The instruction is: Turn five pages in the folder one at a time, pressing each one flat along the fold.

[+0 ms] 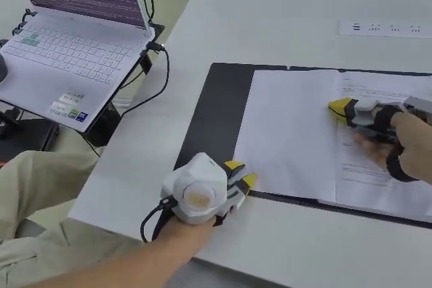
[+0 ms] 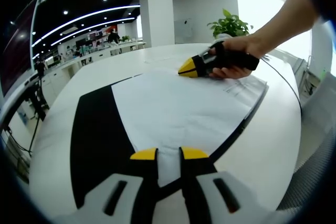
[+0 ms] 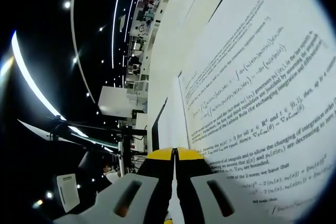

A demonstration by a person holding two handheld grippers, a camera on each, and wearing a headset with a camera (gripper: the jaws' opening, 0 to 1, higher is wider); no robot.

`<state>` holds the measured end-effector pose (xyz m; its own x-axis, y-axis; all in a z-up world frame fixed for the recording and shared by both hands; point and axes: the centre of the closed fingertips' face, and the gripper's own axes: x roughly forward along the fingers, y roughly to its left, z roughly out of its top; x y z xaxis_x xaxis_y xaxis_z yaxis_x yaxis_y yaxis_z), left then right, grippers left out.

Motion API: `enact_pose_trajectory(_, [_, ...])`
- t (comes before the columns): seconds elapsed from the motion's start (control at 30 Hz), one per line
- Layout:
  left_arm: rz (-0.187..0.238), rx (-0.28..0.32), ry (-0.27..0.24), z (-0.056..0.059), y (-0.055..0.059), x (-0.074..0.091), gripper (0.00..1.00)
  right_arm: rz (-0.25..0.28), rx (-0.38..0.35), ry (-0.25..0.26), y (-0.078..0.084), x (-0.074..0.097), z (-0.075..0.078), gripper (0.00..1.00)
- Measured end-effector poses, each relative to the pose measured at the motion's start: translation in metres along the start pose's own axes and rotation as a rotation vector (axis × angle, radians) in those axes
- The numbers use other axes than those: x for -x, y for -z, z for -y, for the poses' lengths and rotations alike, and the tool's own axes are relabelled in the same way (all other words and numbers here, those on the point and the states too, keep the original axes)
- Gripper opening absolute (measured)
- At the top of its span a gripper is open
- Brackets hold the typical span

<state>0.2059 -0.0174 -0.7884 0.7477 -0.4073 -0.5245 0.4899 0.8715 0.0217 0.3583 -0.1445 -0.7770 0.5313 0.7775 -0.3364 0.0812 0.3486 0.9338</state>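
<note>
Folder (image 1: 216, 106) lies open; right gripper (image 1: 339, 108), jaws clenched, presses its fold. Best to slide steadily along it while left gripper (image 1: 241, 175), jaws slightly parted, pins its edge.

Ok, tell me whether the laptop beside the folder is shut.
No, the laptop sits open, showing lit text and its keyboard.

Left gripper (image 2: 168, 154), jaws narrowly apart, at the open folder's (image 2: 94, 129) near edge
</note>
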Motion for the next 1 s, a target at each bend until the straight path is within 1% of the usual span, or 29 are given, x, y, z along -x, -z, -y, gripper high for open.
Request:
enact_pose_trajectory(0.23, [0.001,0.006,-0.002,0.001,0.000,0.001,0.14,-0.013,-0.020,-0.023,0.014,0.013,0.002,0.00])
enact_pose_trajectory(0.33, [0.001,0.006,-0.002,0.000,0.000,0.001,0.14,-0.040,-0.015,-0.030,0.023,0.017,0.002,0.00])
enact_pose_trajectory(0.43, [-0.002,0.002,-0.001,0.000,0.000,0.001,0.14,-0.055,-0.019,-0.033,0.029,0.020,0.004,0.00])
enact_pose_trajectory(0.7, [-0.004,0.002,-0.002,0.000,0.000,0.002,0.14,-0.083,-0.016,-0.035,0.046,0.028,0.006,0.00])
enact_pose_trajectory(0.8, [-0.004,0.003,-0.003,0.000,0.000,0.002,0.14,-0.104,-0.011,-0.030,0.057,0.033,0.006,0.00])
enact_pose_trajectory(1.0, [-0.008,0.004,-0.007,0.000,-0.001,0.002,0.14,-0.121,-0.002,-0.024,0.071,0.041,0.007,0.00])
